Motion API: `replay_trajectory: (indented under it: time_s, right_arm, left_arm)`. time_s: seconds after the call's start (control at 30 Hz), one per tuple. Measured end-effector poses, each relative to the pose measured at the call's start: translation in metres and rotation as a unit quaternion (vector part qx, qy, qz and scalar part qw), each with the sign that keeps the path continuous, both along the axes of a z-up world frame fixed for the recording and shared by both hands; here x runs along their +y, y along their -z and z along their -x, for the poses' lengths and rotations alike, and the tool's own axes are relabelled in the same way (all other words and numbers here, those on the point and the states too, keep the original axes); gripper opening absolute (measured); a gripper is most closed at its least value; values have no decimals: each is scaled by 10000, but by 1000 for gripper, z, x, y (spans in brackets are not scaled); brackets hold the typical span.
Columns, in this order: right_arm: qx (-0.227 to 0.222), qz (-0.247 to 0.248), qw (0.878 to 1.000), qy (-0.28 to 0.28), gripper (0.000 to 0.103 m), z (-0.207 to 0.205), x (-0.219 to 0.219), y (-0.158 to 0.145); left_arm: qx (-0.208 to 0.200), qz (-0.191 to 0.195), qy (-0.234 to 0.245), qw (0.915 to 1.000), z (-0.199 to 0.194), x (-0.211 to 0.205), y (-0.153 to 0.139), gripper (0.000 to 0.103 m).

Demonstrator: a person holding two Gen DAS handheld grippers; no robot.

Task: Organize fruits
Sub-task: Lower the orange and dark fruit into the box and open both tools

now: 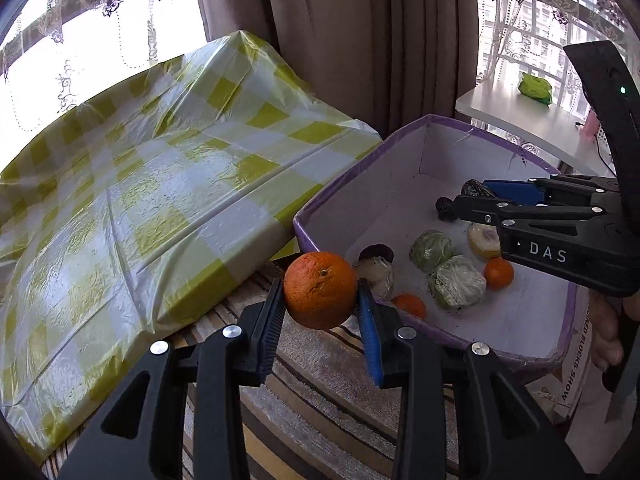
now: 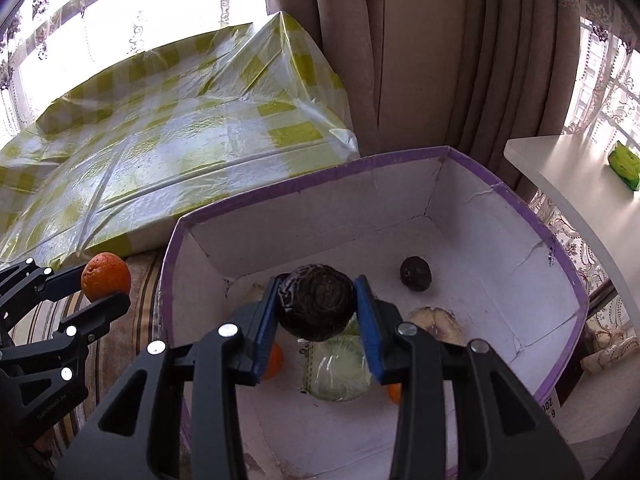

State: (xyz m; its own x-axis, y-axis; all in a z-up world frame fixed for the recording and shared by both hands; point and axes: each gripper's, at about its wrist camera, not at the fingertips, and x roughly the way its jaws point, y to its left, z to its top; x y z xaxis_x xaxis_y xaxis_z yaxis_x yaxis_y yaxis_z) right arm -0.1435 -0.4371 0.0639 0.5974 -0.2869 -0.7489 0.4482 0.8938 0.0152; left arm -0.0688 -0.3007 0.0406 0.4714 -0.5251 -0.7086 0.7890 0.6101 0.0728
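The left claw [image 1: 321, 303] is clamped on a round orange fruit [image 1: 320, 290], held just outside the purple-rimmed white cardboard box [image 2: 304, 184]. The right claw [image 2: 317, 308] grips a wrinkled dark purple fruit [image 2: 316, 306] above the box's floor, over plastic-wrapped green fruit [image 2: 340, 372].

Box [image 2: 560, 280] far half bare; near floor crowded: wrapped greens [image 2: 340, 372], oranges. Checkered surface [image 1: 140, 184] unobstructed.

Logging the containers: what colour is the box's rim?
Purple, on the box with white inner walls; clearest in the right wrist view.
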Motion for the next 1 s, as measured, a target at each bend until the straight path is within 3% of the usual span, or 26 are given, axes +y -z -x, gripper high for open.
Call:
replay_trajectory:
  time_s: [0.2,0.33,0.73,0.83,1.0]
  right_arm:
    - [59,82,9987,502,37,10,-36,6]
    - [97,191,9967,782,37,13,-53,8]
    - [583,285,9917,1109,37,-2,-97,28]
    - [835,282,9903,1073,37,-8,-100,36]
    - [1105,448,9870,1077,38,-12,-101,50]
  left_arm:
    - [17,48,342,9994,6,-32,2,34]
    - [267,134,448,9985,1,-55,6,34]
    - [188,229,228,9993,-15,-102,6,34]
    - [476,239,526,9972,-17,-117,10,34]
    - [1052,-322,423,9930,-31,-146,36,34]
